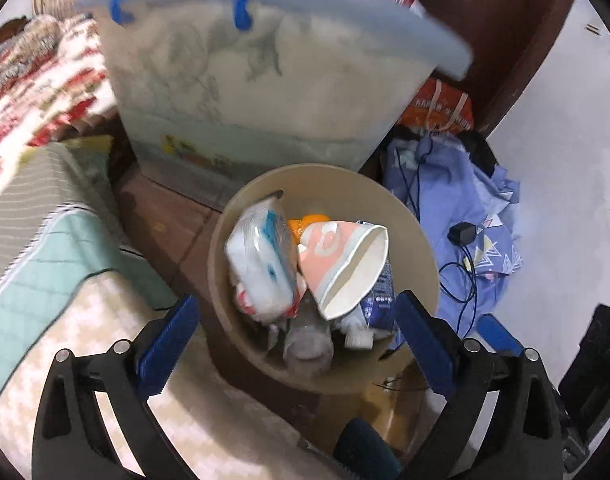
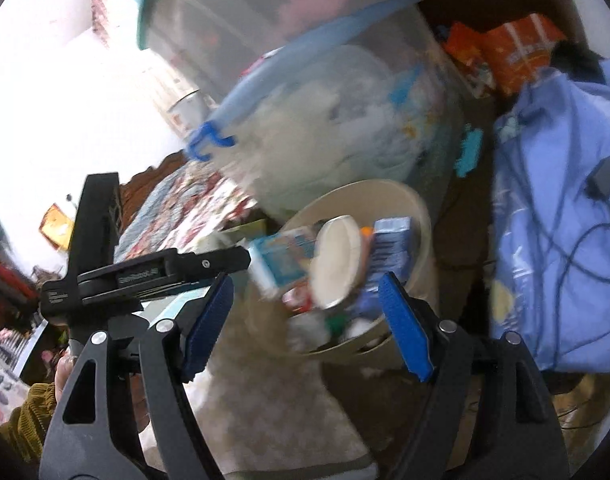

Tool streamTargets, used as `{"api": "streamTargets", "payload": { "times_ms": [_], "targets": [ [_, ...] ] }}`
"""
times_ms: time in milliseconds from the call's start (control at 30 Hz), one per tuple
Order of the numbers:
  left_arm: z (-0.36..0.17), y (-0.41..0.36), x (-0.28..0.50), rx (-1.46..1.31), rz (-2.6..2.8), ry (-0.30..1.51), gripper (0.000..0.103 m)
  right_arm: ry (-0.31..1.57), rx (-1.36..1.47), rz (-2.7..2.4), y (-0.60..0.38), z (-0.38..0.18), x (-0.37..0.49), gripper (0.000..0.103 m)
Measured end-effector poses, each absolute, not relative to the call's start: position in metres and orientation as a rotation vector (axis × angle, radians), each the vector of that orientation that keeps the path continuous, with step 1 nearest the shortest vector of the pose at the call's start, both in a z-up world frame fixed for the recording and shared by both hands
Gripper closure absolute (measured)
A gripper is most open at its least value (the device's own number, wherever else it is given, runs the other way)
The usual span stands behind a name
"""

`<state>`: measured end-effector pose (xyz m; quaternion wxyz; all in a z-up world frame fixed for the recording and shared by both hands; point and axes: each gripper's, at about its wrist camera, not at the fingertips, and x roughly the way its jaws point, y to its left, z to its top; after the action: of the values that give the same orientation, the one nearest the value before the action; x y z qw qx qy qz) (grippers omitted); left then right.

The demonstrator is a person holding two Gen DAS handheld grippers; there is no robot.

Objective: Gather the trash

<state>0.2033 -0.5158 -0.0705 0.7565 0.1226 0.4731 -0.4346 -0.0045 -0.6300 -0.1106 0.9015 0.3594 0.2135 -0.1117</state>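
Trash sits heaped in the beige bin (image 1: 421,256), straight ahead and below my left gripper (image 1: 297,344), whose jaws stand wide and empty. My right gripper (image 2: 305,328), also spread and empty, hangs nearby beside the rim.

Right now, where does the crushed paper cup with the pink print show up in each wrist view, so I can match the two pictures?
Left wrist: the paper cup lies in the beige bin, centre frame, open mouth facing lower right.
Right wrist: the cup sits centre frame in the same bin, white mouth toward the camera, blurred.
Shared landmark: the clear storage box with blue handle right behind the bin.
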Motion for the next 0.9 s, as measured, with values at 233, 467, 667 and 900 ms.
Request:
{"api": "streamTargets", "payload": {
  "times_ms": [233, 467, 667, 900],
  "targets": [
    [-0.047, -0.428, 0.173, 0.294, -0.849, 0.91, 0.009, 0.48, 0.749, -0.149, -0.573, -0.106, 0.002, 0.027],
    [-0.041, -0.337, 0.158, 0.334, -0.635, 0.853, 0.009, 0.527, 0.757, -0.117, -0.521, -0.104, 0.005, 0.027],
    [-0.02, -0.273, 0.14, 0.327, -0.483, 0.763, 0.009, 0.53, 0.714, -0.085, -0.477, -0.088, 0.005, 0.027],
    [-0.003, -0.235, 0.117, 0.328, -0.415, 0.68, 0.009, 0.522, 0.658, -0.07, -0.432, -0.067, -0.002, 0.024]
  ]
}}
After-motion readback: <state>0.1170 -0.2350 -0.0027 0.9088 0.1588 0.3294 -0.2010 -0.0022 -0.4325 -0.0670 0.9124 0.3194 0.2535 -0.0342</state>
